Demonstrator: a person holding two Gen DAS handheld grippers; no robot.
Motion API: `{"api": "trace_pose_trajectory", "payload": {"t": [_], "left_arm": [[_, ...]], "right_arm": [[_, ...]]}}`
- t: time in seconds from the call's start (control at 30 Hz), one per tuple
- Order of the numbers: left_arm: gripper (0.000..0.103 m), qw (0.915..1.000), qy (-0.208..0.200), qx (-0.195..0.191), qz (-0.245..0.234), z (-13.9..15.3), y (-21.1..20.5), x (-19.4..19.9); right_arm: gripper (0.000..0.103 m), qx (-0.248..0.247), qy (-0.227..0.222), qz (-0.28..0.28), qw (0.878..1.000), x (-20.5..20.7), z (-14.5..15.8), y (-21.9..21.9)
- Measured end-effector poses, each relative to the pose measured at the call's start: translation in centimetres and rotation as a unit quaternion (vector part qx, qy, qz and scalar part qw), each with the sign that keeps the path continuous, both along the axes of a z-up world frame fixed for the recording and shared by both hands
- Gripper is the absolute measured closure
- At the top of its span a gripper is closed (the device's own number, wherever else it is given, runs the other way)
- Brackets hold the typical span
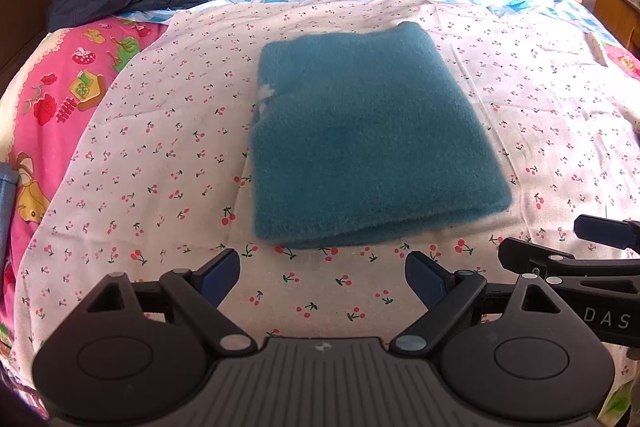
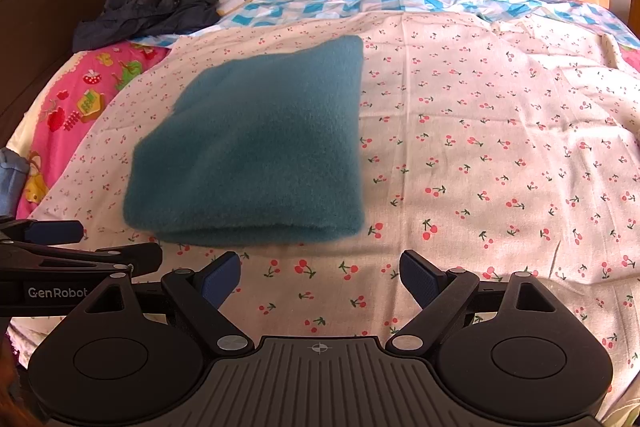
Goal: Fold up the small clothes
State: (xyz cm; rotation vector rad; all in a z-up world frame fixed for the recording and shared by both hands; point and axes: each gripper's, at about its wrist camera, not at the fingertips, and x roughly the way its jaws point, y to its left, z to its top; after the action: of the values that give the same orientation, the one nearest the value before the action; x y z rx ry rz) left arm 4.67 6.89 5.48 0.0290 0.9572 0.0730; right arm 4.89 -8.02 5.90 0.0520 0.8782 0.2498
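2 hand-held grippers, left hand-held gripper (image 1: 322, 277) and right hand-held gripper (image 2: 320, 277), gape empty.

Both wrist views bright, daylight, colours saturated. Strong fisheye bowing; dark vignette in corners. Folded teal fleece cloth (image 1: 372, 135) reads soft, edges fuzzy, mildly blurred in both views. White cherry-print cotton sheet (image 2: 500, 155) sharp near, slightly washed out far right. Faint soft shadow beneath cloth's near edge. No hard glare.

The teal cloth (image 1: 368, 131) looks blurred; its inner layers are hidden under the top fold.
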Motion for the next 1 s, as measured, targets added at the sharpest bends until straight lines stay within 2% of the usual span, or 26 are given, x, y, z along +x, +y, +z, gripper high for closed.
{"api": "trace_pose_trajectory", "payload": {"t": [1.0], "left_arm": [[0.009,0.9999,-0.004,-0.009,0.007,0.1,0.71,-0.49]], "right_arm": [[0.014,-0.008,-0.003,0.009,1.0,-0.21,0.26,0.68]]}}
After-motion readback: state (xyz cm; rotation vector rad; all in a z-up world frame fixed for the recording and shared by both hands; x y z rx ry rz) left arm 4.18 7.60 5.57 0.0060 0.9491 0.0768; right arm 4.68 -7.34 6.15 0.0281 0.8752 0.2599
